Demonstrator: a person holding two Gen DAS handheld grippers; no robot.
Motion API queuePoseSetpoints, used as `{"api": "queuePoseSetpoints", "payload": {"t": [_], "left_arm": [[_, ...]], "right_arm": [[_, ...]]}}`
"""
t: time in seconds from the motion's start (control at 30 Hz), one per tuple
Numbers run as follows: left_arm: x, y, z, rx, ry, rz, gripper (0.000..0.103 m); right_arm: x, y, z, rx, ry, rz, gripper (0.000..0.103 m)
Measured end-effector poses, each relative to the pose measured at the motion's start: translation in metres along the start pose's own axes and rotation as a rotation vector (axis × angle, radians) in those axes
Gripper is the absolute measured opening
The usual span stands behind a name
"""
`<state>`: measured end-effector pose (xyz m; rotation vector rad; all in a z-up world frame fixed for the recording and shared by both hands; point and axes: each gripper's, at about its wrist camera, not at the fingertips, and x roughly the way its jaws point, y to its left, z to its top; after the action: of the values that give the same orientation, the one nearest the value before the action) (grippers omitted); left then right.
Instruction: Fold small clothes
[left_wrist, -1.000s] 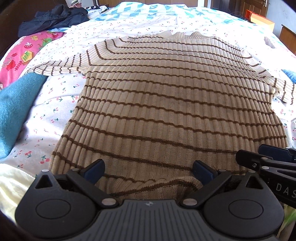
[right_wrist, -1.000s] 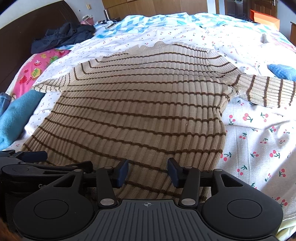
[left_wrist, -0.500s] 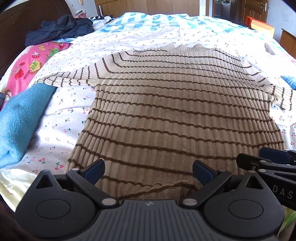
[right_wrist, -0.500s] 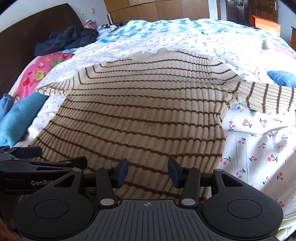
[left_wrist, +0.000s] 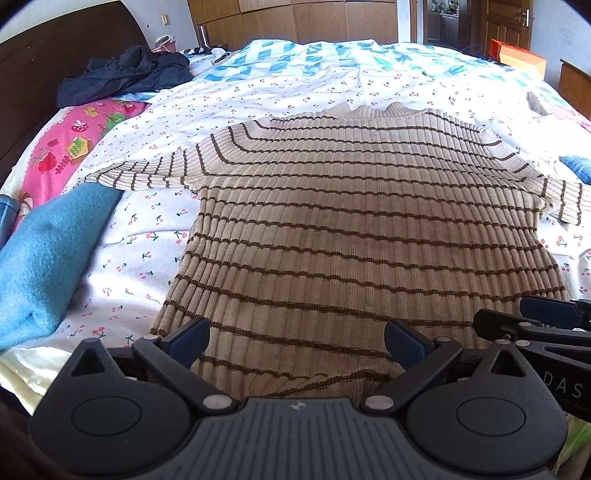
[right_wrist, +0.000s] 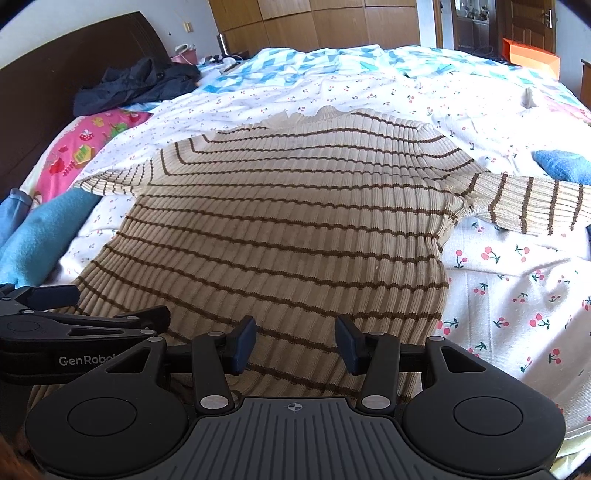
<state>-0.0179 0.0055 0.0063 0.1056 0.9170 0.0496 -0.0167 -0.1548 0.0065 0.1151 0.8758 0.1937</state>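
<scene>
Okay, no containers in view, just the bed (left_wrist: 266, 92) with its cherry-print sheet. The striped sweater (left_wrist: 351, 229) lies flat on it, hem toward me, collar at the far end, both sleeves spread out sideways. My left tool (left_wrist: 295, 341) is spread wide over the hem near its left corner, gripping nothing; a small ridge of hem fabric is bunched just in front of the tool body. My right tool (right_wrist: 295, 345) is released too, narrower gap, over the hem toward the right side. A blue towel (left_wrist: 48, 258) sits left of the sweater, a dark jacket (left_wrist: 122, 74) by the headboard, and a pink pillow (left_wrist: 70, 147) between them. Versus a second ago: both tools have pulled back and up, so more of the bed and the far wardrobe shows; sweater hasn't moved, jaw gaps unchanged.
</scene>
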Motion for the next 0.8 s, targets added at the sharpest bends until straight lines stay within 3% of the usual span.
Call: {"api": "queuePoseSetpoints", "payload": {"t": [0.8], "left_arm": [[-0.0072,-0.0028,0.0093,0.024,-0.038,-0.001,0.103]], "right_arm": [[-0.0084,-0.0017,0.0043,0.006,-0.037,-0.002,0.047]]}}
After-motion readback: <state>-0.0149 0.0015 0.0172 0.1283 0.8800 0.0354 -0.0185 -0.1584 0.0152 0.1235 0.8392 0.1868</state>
